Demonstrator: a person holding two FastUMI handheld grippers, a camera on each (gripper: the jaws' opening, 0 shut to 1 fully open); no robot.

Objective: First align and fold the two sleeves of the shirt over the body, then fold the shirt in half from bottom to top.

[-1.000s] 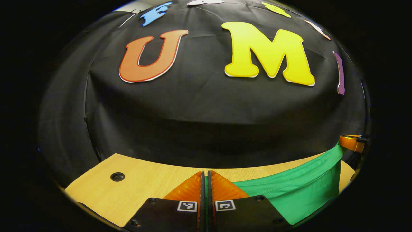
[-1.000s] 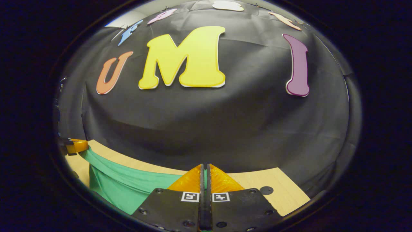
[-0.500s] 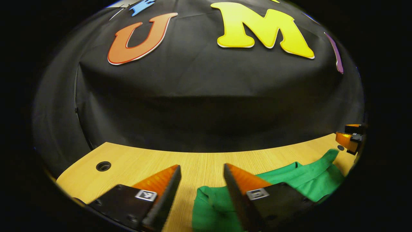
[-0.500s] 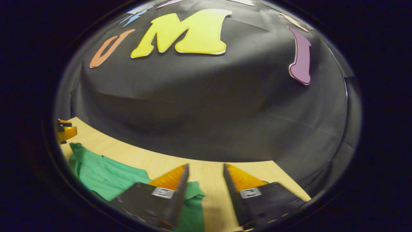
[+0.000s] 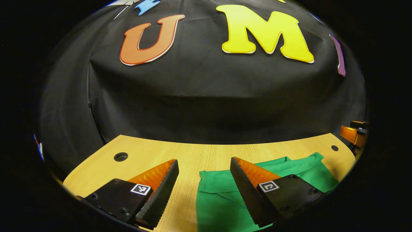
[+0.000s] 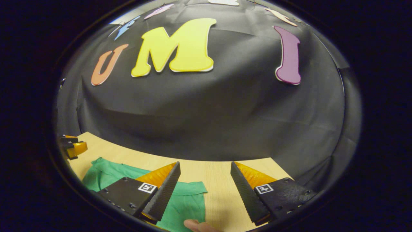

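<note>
A green shirt [image 5: 222, 196] lies folded flat on the wooden table [image 5: 193, 154]; its top edge runs across the near part of the table. My left gripper [image 5: 202, 164] hovers open over the shirt's left corner, with nothing between its fingers. In the right gripper view the same shirt [image 6: 188, 199] lies at the lower left, its right corner below the left finger. My right gripper [image 6: 204, 167] is open over that corner and the bare wood beside it. The other gripper shows at the far right edge [image 5: 352, 135] of the left gripper view and at the far left edge [image 6: 74, 148] of the right gripper view.
The table has a round cable hole at the left [image 5: 120, 157] and a smaller one at the right [image 5: 334, 148]. The black cloth wall [image 5: 206, 96] rises right behind the table's far edge. A fingertip [image 6: 196, 225] shows at the bottom of the right gripper view.
A second ago both grippers were shut on the shirt's edge and held it up. Both have opened, and the shirt has dropped and settled flat on the table.
</note>
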